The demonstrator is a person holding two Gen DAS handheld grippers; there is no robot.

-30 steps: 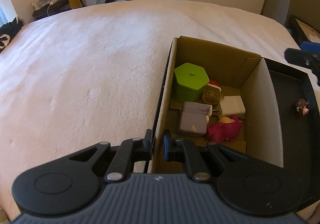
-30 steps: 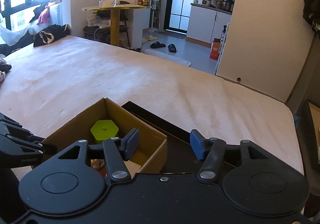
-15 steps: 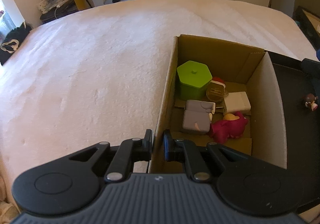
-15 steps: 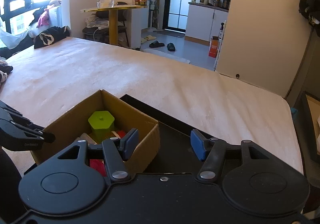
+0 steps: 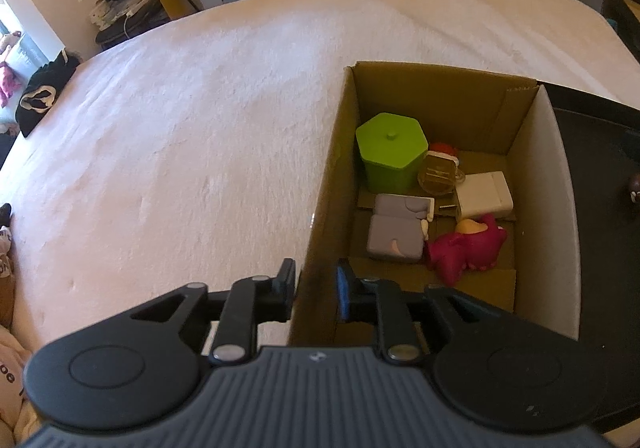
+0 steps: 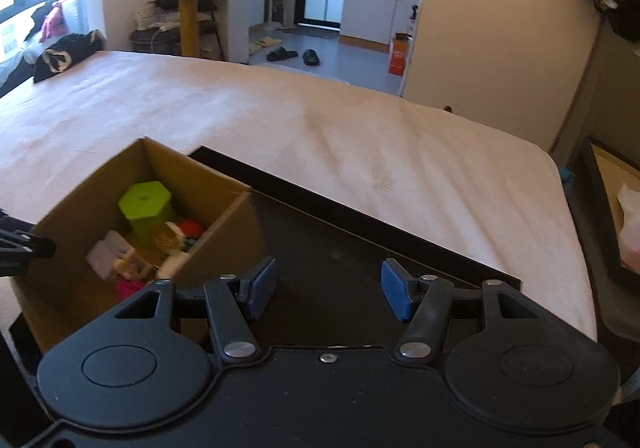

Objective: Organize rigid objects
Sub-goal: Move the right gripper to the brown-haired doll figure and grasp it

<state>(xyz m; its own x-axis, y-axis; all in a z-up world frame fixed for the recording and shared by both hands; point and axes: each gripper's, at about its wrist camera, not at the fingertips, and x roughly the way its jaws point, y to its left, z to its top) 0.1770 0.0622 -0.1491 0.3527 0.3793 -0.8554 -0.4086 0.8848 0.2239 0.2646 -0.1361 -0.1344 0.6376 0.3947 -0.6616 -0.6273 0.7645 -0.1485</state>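
Your left gripper (image 5: pixel 316 290) straddles the near wall of the cardboard box (image 5: pixel 320 216); its jaws are opening, the wall stands between them, pads clear of it. Your right gripper (image 6: pixel 328 290) hangs over the black tray (image 6: pixel 340 248), jaws apart, nothing between. Box sits on the bed (image 5: pixel 180 128), touching the tray. Inside: green hexagonal container (image 5: pixel 390 150), white charger (image 5: pixel 484 194), grey case (image 5: pixel 396 234), pink toy (image 5: pixel 468 248). 1 small figure (image 5: pixel 634 188) lies on the tray.
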